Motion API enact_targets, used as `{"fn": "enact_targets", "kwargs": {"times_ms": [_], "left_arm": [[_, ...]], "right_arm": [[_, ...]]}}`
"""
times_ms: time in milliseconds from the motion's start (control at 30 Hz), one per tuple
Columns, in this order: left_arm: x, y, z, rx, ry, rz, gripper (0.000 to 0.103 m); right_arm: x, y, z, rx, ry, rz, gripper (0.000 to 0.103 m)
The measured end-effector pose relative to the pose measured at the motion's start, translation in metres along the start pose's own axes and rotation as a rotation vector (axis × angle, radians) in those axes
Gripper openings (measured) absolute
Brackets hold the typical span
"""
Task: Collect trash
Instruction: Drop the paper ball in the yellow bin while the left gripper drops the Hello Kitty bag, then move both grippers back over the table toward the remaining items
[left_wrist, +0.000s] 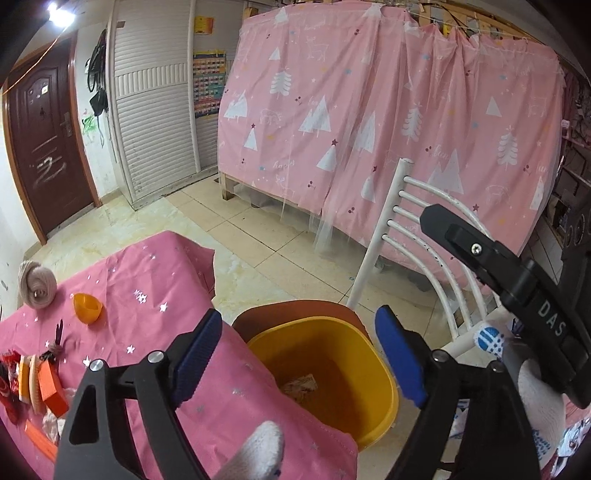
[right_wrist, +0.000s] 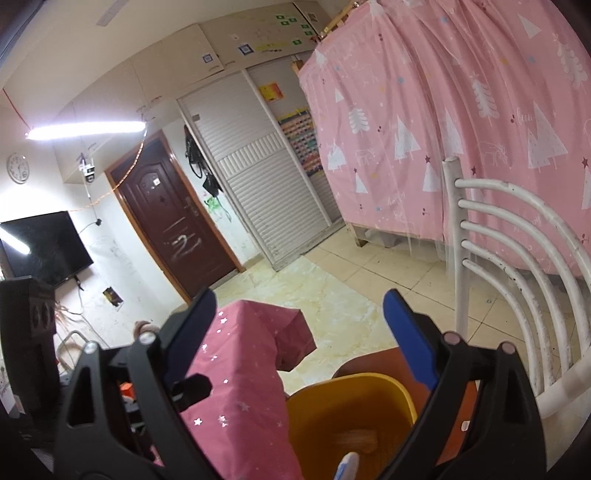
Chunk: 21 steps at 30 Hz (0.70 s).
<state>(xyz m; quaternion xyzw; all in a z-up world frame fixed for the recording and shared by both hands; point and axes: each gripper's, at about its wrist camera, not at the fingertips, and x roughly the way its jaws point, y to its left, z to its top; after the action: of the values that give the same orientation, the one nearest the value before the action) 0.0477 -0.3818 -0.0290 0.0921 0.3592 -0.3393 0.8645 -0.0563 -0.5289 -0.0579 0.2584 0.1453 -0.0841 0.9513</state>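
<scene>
A yellow bin (left_wrist: 317, 322) stands on a brown chair seat (left_wrist: 295, 308) beside the pink-clothed table (left_wrist: 147, 280). Crumpled paper trash (left_wrist: 301, 386) lies at its bottom. My left gripper (left_wrist: 299, 317) hangs open above the bin, nothing between its blue pads. The black housing of my right tool (left_wrist: 517, 280) crosses the right side of this view. In the right wrist view my right gripper (right_wrist: 299, 306) is open and empty over the same bin (right_wrist: 369, 380), with pale trash (right_wrist: 358, 439) inside. Red and orange wrappers (left_wrist: 48, 384) lie at the table's near left.
An orange cup (left_wrist: 86, 308) and a ball of yarn (left_wrist: 37, 284) sit on the cloth. The white metal chair back (left_wrist: 399, 221) rises right of the bin. A pink curtained bed (left_wrist: 369, 110), a shuttered wardrobe (left_wrist: 155, 122) and a brown door (left_wrist: 48, 140) stand beyond the tiled floor.
</scene>
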Motion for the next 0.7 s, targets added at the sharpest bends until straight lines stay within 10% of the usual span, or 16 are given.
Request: {"fn": "enact_targets", "kwargs": {"times_ms": [700], "left_arm": [[-0.102,0.145,-0.064,-0.257,-0.108,0.151,0.082]], "right_arm": [[0.021,0.083,-0.022,-0.173,0.063,0.132,0.092]]}}
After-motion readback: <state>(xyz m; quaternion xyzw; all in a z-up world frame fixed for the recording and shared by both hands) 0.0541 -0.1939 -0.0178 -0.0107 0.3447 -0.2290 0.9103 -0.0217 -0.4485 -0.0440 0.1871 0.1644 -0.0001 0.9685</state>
